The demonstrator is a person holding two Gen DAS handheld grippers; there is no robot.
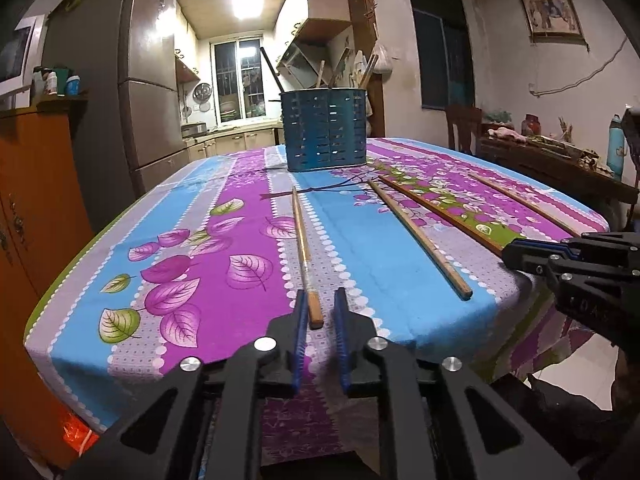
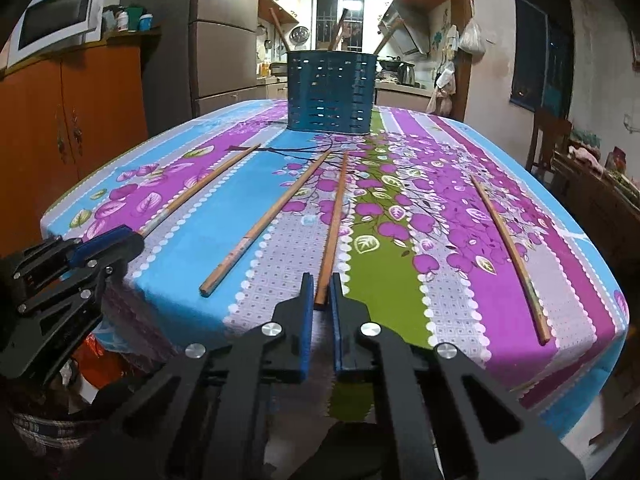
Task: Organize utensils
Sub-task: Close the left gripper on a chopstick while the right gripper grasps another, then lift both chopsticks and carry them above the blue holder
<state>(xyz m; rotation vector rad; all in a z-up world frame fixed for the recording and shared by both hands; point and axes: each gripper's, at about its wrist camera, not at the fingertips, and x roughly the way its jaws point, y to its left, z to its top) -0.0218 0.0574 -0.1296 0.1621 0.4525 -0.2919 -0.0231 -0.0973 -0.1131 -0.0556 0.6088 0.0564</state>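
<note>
Left gripper [image 1: 320, 312] parted around the near end of the leftmost chopstick [image 1: 305, 252], pads not yet closed on it. Right gripper [image 2: 321, 294] narrowed about the butt of the third chopstick [image 2: 335, 224], contact impossible to confirm. Straight ahead of both, the blue utensil holder [image 2: 331, 92] on the floral tablecloth [image 2: 376, 256], two more chopsticks [image 2: 262, 224] [image 2: 508, 256] flat alongside.

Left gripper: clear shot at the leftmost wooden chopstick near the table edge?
Probably yes. The left gripper is open, its blue pads already either side of the leftmost wooden chopstick's near end on the floral tablecloth. Nothing lies between; the next chopstick sits well aside.
</note>
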